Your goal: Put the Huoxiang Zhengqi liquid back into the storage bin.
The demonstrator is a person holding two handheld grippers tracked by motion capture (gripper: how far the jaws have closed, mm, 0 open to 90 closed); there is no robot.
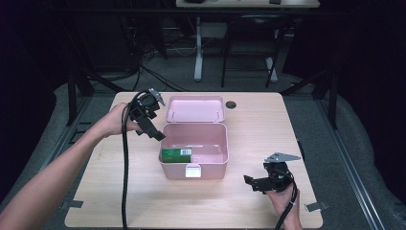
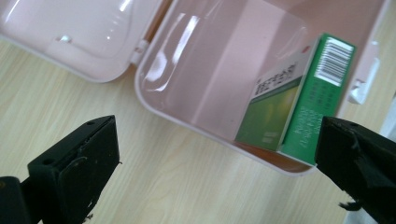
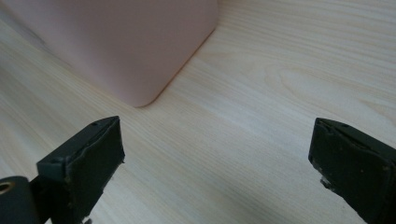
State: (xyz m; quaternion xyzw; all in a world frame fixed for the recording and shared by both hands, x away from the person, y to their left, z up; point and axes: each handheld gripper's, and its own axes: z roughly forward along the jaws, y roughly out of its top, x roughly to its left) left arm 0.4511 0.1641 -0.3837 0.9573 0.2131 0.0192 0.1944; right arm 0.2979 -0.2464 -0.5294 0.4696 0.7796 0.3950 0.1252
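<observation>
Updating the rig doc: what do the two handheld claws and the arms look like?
Both claws are black. The left claw and right claw each carry a grey three-cornered plate on top and trail a black cable. Their jaws are blocky black pads, scuffed at the edges. The forearms are bare, with no sleeves in view.

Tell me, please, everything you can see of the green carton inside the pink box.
The green carton is a small rectangular box, apparently printed cardboard, with a white panel of dark lettering too small to read and a barcode on its end flap. It looks closed and undamaged. It stands on edge, tilted, in the near left corner of the open pink box, resting against the wall and on the floor there. Nothing else touches it; the left gripper stands open beside the box, apart from the carton.
</observation>
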